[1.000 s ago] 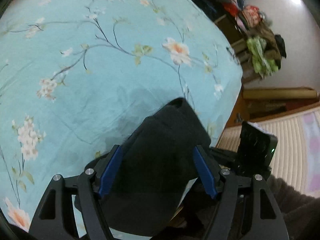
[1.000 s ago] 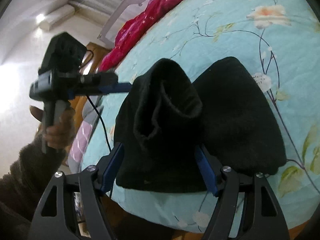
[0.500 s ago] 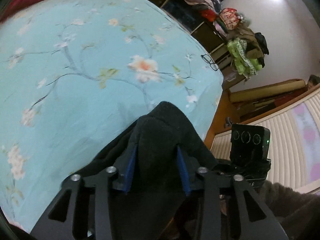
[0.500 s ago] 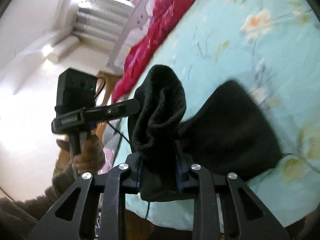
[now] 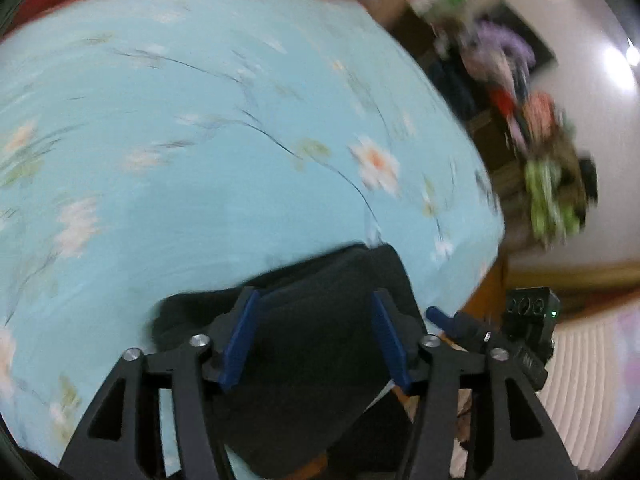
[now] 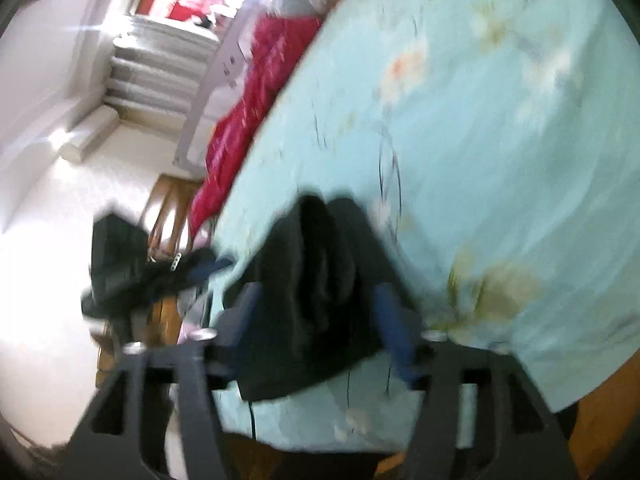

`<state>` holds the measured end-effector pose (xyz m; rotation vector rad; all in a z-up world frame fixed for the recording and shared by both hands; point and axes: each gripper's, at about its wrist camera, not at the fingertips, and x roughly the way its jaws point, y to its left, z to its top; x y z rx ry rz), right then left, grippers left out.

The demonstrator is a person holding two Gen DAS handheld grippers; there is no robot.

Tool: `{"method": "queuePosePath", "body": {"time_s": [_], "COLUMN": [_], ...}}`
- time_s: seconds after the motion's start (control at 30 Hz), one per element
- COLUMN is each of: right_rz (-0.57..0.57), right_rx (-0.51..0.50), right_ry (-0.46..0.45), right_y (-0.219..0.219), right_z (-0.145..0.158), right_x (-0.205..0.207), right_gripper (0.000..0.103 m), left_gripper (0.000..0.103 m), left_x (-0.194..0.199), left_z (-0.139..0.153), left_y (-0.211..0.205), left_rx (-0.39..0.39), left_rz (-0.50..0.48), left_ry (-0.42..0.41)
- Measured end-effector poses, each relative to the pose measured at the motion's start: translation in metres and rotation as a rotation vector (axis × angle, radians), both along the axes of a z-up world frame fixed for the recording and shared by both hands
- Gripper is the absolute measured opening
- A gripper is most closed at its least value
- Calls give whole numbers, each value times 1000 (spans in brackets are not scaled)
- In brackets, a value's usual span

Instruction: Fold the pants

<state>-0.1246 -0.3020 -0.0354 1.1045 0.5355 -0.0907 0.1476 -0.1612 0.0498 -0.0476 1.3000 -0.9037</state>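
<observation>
The black pants [image 5: 328,280] lie bunched in a folded heap near the corner of the light blue floral bedsheet [image 5: 200,160]. My left gripper [image 5: 314,336] straddles the heap; its jaws are opening and the cloth lies between the blue pads without being pinched. In the right wrist view the pants [image 6: 320,248] show as stacked folds at the bed's edge. My right gripper [image 6: 320,316] straddles them too, its jaws also opening. Each gripper appears in the other's view: the right gripper [image 5: 480,330] and the left gripper [image 6: 192,268]. Both views are blurred.
A red quilt [image 6: 256,92] lies along the far side of the bed. Heaped clothes [image 5: 540,140] fill shelves by the wall beyond the bed corner. Wooden bed frame [image 6: 160,320] and a striped pad [image 5: 592,380] sit below the edge.
A second ago both grippers stood open around the pants, half a second ago they pinched a raised fold, and now both have spread again. The fold has dropped onto the bed. Both views have swung.
</observation>
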Motion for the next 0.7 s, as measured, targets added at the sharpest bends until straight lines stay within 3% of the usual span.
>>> {"method": "queuePosePath", "body": {"time_s": [0.07,0.2,0.23,0.27,0.3,0.37,0.4,0.47,0.57,0.7], "right_rz": [19,100,120,140,170,222,224,199,228,228], "right_rx": [-27,-134,-149,-153,-168,-236,-256,-295,-298,-196], "right_ry": [-11,65,80,82,86,115,88,67,224,178], "right_y": [-7,-5,-2,-5,-2,5,6,2,-9,-21], "right_z": [11,12,7,0,-2,5,14,25,-11,-1], "right_x": [10,51,64,62,70,82,81,72,89,80], "right_gripper": [69,69,67,59,25,21,19,19,18,28], "left_gripper": [70,66,47,32,32,32,33,37,38,38], "left_x": [-4,-11,-12,-13,-14,-18,-19,-19,-20,-31], "left_z": [-2,-48,-58,-66,-68,-59,-57,-61,-73,-55], "left_y": [40,83,84,81,78,68,63,52,32,48], "left_rx": [-21,-15,-7,-4,7,21,29,62,180,157], "left_rz": [104,280,306,318,338,373,378,385,365,351], "left_ry": [-9,133,156,186,193,134,113,85,15,24]}}
